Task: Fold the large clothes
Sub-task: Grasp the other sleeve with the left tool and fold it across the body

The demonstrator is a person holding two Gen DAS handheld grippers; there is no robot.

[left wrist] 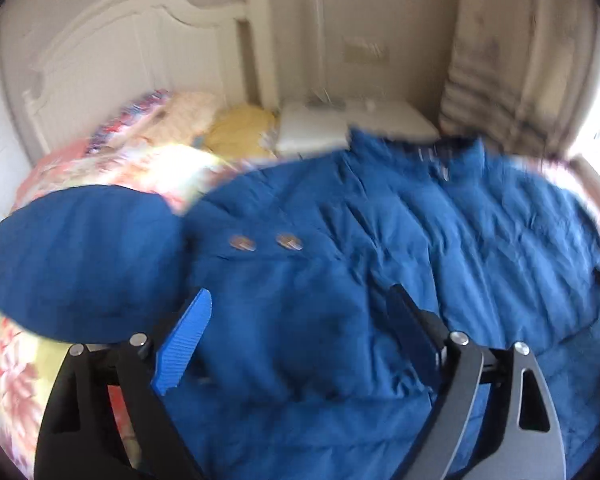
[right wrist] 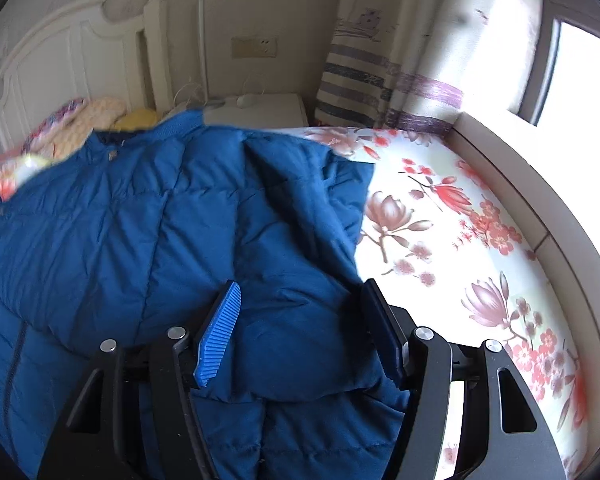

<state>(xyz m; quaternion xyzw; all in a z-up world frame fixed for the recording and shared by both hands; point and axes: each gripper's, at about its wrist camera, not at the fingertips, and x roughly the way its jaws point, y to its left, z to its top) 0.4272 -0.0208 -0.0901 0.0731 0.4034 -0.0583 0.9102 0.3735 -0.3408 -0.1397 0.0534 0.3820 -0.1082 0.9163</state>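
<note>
A large blue padded jacket (left wrist: 380, 232) lies spread on the floral bed sheet (left wrist: 8, 380). It also shows in the right wrist view (right wrist: 140, 220). Its left sleeve (left wrist: 80, 260) bulges out to the left, and two buttons (left wrist: 264, 242) show near it. My left gripper (left wrist: 300, 308) is open, low over the jacket's body, with fabric between its fingers. My right gripper (right wrist: 300, 300) is open over the folded-in right sleeve (right wrist: 300, 208), with padded fabric bulging between its fingers. That sleeve lies across the jacket's body.
The floral sheet (right wrist: 460, 248) lies bare to the right of the jacket, bounded by a low ledge (right wrist: 540, 216) under a window. A white headboard (right wrist: 60, 64), pillows (left wrist: 172, 120), a white bedside table (right wrist: 268, 110) and a striped curtain (right wrist: 380, 76) stand beyond.
</note>
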